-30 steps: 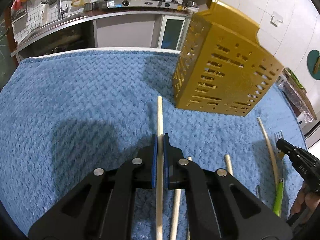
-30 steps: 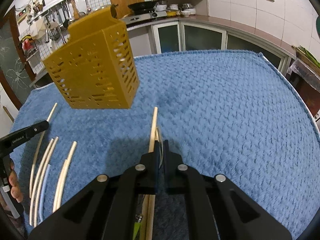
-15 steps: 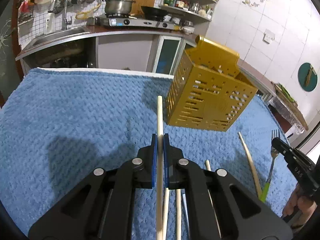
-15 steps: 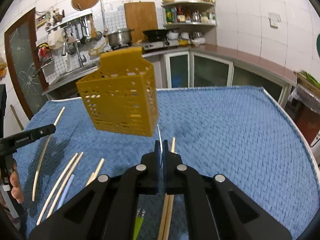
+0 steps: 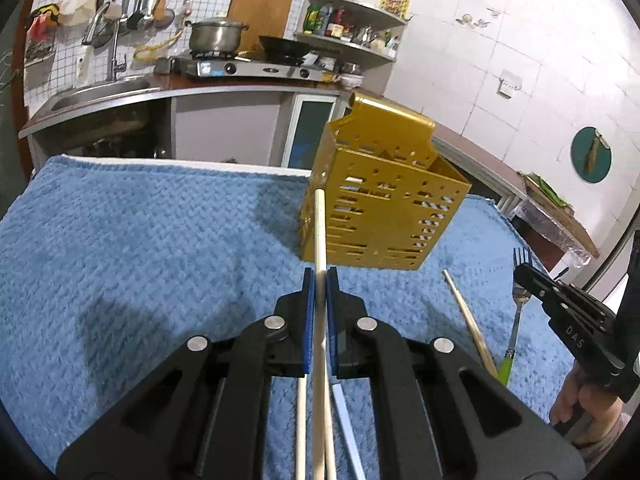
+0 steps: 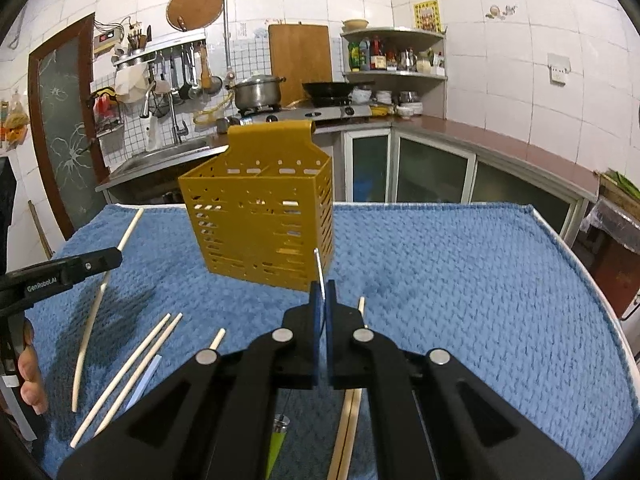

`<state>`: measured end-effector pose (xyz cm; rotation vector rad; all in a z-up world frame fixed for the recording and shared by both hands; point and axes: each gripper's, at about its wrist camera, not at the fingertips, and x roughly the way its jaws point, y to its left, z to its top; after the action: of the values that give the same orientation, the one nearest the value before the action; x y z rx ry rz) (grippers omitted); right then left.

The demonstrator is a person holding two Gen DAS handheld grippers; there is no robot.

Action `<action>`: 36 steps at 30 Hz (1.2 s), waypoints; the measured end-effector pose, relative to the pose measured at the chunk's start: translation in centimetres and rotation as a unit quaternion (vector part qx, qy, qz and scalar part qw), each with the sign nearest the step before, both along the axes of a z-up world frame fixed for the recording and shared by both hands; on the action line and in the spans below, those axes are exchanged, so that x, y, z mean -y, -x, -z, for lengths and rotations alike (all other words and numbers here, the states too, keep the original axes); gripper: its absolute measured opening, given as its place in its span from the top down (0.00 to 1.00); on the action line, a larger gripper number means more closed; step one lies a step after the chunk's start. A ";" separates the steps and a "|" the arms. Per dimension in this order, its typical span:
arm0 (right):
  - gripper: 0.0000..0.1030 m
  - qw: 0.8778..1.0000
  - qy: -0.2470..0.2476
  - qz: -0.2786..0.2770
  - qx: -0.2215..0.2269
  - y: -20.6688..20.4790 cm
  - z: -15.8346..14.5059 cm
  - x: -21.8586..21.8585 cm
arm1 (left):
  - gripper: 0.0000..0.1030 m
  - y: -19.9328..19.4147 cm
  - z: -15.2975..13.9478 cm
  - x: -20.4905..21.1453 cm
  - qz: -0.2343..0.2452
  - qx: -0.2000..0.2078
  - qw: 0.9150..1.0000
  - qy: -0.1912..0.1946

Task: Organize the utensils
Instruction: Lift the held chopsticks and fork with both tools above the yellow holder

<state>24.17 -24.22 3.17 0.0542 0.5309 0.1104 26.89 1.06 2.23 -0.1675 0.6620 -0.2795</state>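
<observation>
Kitchen walls of white tile stand behind a table covered by a blue towel (image 5: 140,240). On the towel sits a yellow caddy (image 5: 384,204), its walls pierced with slots and holes, open at the top with a raised back panel and a divider inside.

The left gripper (image 5: 318,280) has its blue pads pressed together on a pale chopstick (image 5: 319,232), which runs straight forward and up, its tip in front of the caddy's left corner. The right gripper (image 6: 320,292) is pinched on a fork (image 5: 519,312), whose thin metal neck shows edge-on above the pads in the right wrist view; its tines and green handle show in the left wrist view.

More chopsticks lie loose on the towel: one curved stick (image 6: 96,304) well to the left of the caddy, a pair (image 6: 136,368) side by side nearer the camera, a short end (image 6: 218,338) beside them, and two (image 6: 350,420) under the right gripper. A flat whitish strip (image 6: 144,380) lies just beside the pair. One brownish stick (image 5: 468,320) lies between the caddy and the fork.

Behind, a counter holds a sink (image 6: 160,156), a stove (image 6: 304,112) with a steel pot (image 6: 256,92) and a black pan (image 6: 328,90), and a corner shelf of bottles (image 6: 384,56).
</observation>
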 end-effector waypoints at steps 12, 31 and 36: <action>0.98 0.999 0.016 0.000 0.052 -0.2 -3.2 0.3 | 0.96 -0.4 -2.1 0.1 0.012 0.039 0.999 0.019; 0.99 0.975 0.019 0.061 0.214 -5.2 -14.9 0.0 | 0.96 -5.4 -15.4 4.9 0.005 0.267 0.963 0.029; 0.99 0.965 0.051 0.084 0.242 -8.1 -15.5 -0.4 | 0.96 -9.1 -15.3 5.9 -0.011 0.299 0.954 0.031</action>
<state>32.22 -23.84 18.68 -0.0294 0.0403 -0.0710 35.94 -4.84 17.49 -0.1392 0.0499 -0.3108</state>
